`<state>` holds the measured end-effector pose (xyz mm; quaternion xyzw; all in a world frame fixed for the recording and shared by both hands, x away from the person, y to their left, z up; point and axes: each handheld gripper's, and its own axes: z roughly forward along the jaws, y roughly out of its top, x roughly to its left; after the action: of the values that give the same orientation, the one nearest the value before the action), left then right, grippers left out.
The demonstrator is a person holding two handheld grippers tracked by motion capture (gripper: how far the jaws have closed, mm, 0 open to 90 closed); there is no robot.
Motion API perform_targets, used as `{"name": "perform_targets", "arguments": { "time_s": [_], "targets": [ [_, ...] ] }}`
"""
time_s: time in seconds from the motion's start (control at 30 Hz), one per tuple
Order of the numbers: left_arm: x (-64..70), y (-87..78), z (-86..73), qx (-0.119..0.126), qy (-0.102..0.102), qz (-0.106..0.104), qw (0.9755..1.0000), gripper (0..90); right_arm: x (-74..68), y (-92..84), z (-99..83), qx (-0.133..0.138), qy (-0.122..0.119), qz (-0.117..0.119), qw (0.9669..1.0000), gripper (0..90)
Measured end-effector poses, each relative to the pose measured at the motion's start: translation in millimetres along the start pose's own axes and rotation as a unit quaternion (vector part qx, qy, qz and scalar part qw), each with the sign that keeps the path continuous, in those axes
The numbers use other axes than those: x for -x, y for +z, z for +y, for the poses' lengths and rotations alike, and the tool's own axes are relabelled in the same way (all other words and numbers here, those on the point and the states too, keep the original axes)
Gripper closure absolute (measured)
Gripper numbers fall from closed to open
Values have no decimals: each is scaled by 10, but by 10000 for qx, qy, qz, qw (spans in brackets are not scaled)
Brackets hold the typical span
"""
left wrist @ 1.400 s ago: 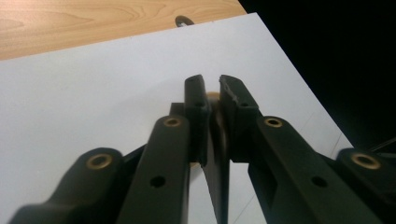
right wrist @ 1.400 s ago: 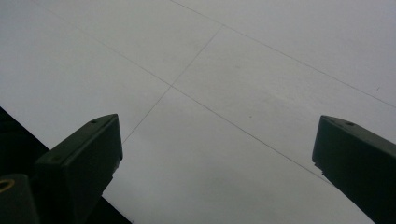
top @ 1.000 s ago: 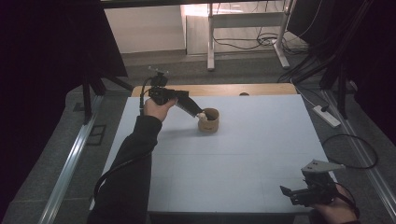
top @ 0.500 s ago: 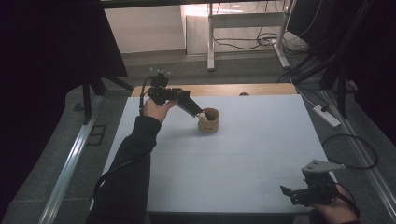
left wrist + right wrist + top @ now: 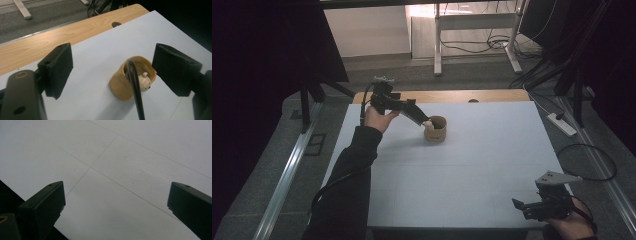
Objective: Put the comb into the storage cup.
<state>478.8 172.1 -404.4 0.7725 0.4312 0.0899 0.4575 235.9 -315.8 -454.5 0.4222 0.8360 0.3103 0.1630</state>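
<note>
Left gripper (image 5: 112, 72): two black jaws standing wide apart, just opened, pads touching nothing. Tan cup (image 5: 125, 82): upright on the white table (image 5: 100, 50), low between the jaws, nearer the right-hand one. Small cream figure (image 5: 144, 81) with dark dot eyes: inside the cup. Black cable (image 5: 135, 87): crossing in front of the cup. Wooden board (image 5: 62, 32): bordering the table's far edge. Grey floor (image 5: 50, 12): beyond.

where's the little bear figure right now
In the left gripper view the bear figure sits inside the tan cup, between the open left gripper, on the white table's far left part.
</note>
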Motion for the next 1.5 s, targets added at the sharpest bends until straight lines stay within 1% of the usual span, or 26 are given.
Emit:
{"name": "perform_targets", "arguments": {
  "time_s": [0.07,0.13,0.23,0.33,0.43,0.53,0.7,0.77,0.9,1.07,1.5],
  "targets": [
    [-6,-4,-8,36,-19,34,10000,124,3,-1,0,5,12,-3,10000,13],
    [-10,-11,-17,59,-30,67,10000,101,4,-2,0,11,30,-4,10000,11],
    [-3,-24,-30,66,45,111,9999,53,6,-2,0,16,38,-1,10000,7],
    [7,-44,-45,98,96,76,9999,25,11,-3,-1,23,60,1,10000,0],
    [17,-56,-64,114,156,14,9998,18,23,-7,-3,38,119,-10,9999,0],
    [34,-63,-79,130,223,34,9997,11,27,-11,-4,62,160,-24,9998,0],
    [62,-80,-96,161,316,47,9994,4,17,-10,-3,53,117,-41,9999,0],
    [70,-92,-98,171,315,35,9994,0,10,-12,-4,56,92,-59,9999,0],
    [83,-126,-110,251,285,-59,9993,0,3,-9,-3,52,52,-75,9999,0],
    [95,-163,-139,297,275,-104,9991,0,0,-10,-4,52,42,-86,9999,0],
    [75,-275,-258,439,268,-50,9987,0,-7,-5,-2,28,15,-105,9999,0]
  ]
}}
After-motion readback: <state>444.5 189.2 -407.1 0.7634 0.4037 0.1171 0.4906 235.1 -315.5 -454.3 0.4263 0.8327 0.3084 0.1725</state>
